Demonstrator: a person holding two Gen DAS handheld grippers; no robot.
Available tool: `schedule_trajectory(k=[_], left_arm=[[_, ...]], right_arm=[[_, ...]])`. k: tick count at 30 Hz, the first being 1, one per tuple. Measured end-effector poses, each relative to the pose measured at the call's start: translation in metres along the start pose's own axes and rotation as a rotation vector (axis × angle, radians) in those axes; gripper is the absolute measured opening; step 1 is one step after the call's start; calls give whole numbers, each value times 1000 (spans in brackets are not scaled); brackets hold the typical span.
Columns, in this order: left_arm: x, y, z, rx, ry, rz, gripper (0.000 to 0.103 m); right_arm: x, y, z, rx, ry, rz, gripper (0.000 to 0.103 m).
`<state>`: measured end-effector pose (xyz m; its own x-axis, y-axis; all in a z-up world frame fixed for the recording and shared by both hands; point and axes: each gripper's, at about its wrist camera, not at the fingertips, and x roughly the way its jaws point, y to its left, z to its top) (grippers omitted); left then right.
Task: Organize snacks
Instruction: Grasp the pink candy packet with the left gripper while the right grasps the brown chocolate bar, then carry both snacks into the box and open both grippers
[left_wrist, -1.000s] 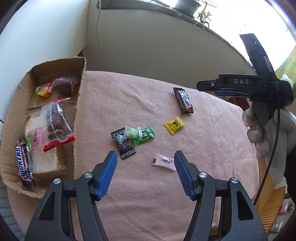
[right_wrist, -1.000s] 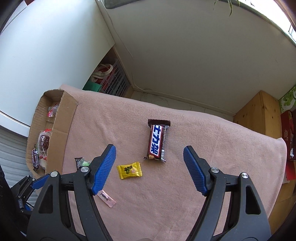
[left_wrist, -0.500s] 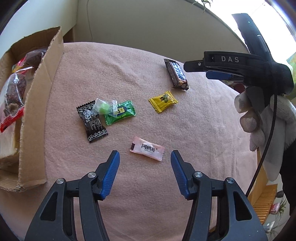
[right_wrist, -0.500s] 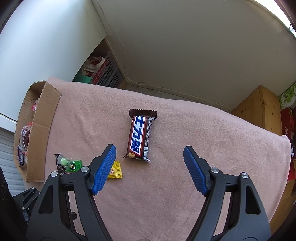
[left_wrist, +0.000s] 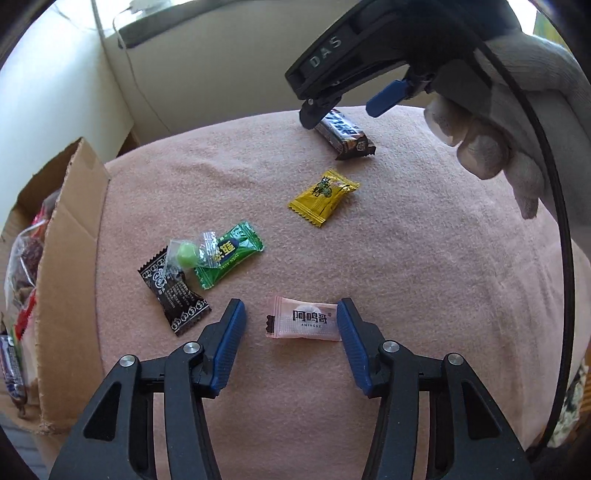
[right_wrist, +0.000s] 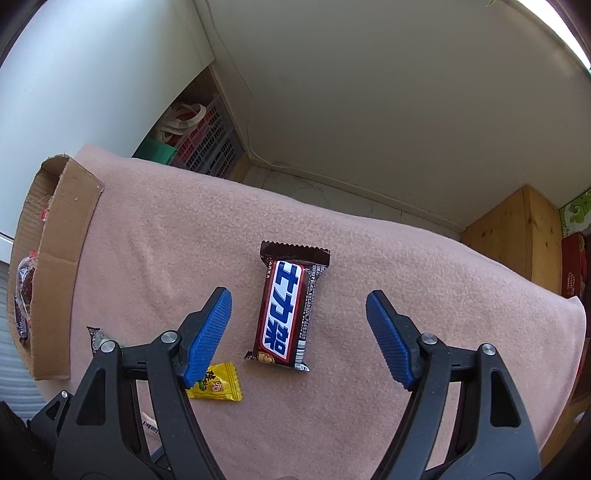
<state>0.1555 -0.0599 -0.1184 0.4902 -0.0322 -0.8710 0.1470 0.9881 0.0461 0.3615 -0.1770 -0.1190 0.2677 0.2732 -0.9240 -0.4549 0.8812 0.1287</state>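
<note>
My left gripper (left_wrist: 290, 325) is open, its blue pads on either side of a pink candy packet (left_wrist: 304, 322) lying on the pink blanket (left_wrist: 424, 266). Beyond it lie a black packet (left_wrist: 173, 293), a clear-wrapped green candy (left_wrist: 186, 254), a green packet (left_wrist: 231, 254) and a yellow packet (left_wrist: 324, 196). My right gripper (right_wrist: 299, 321) is open and straddles a brown chocolate bar (right_wrist: 288, 308), close above it; it also shows in the left wrist view (left_wrist: 343, 134). The yellow packet (right_wrist: 218, 384) lies partly behind the right gripper's left finger.
An open cardboard box (left_wrist: 68, 266) with several snacks inside stands at the blanket's left edge; it also shows in the right wrist view (right_wrist: 55, 258). A wooden cabinet (right_wrist: 517, 236) stands past the blanket's right side. A plastic crate (right_wrist: 199, 144) sits on the floor behind.
Both grippers moved forward and down. The left one now brackets the pink packet. The right one closed in over the chocolate bar. Both stay open.
</note>
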Motion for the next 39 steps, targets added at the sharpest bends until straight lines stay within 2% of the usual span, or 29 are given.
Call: schedule_trajectory(k=[2,5,8,10,12,14,18,25,32,39], left_arm=[[-2,-9,-4,54,-34,7,33],[-3,-18,-6,80,-59,14,23],[-3,-7,-5,-20,-46,-42,23],[-4,-1,-4,-41,-41,-62,23],[-5,-1,-4,-36,-44,-63,21],[-6,1,-5,-48,-45,-66,15],[-6,10,-7,-95,-35,-87,10],[-9,22,-4,-145,-42,-78,9],[-30,33,-13,-182,-64,-78,9],[-23,33,-15,-124,-63,-82,5]], right_arm=[[5,0,0,-4,4,-7,78],[13,-1,-1,8,9,-12,78],[17,-5,-4,17,18,-6,78],[17,-3,-6,3,11,-14,77],[18,1,-5,-14,4,-35,64],[15,2,-8,-21,0,-36,57],[12,3,-8,-22,-5,-22,31],[2,-2,-14,-14,-13,0,30],[-12,-2,-21,4,-37,19,30],[-21,1,-28,-20,-49,-1,30]])
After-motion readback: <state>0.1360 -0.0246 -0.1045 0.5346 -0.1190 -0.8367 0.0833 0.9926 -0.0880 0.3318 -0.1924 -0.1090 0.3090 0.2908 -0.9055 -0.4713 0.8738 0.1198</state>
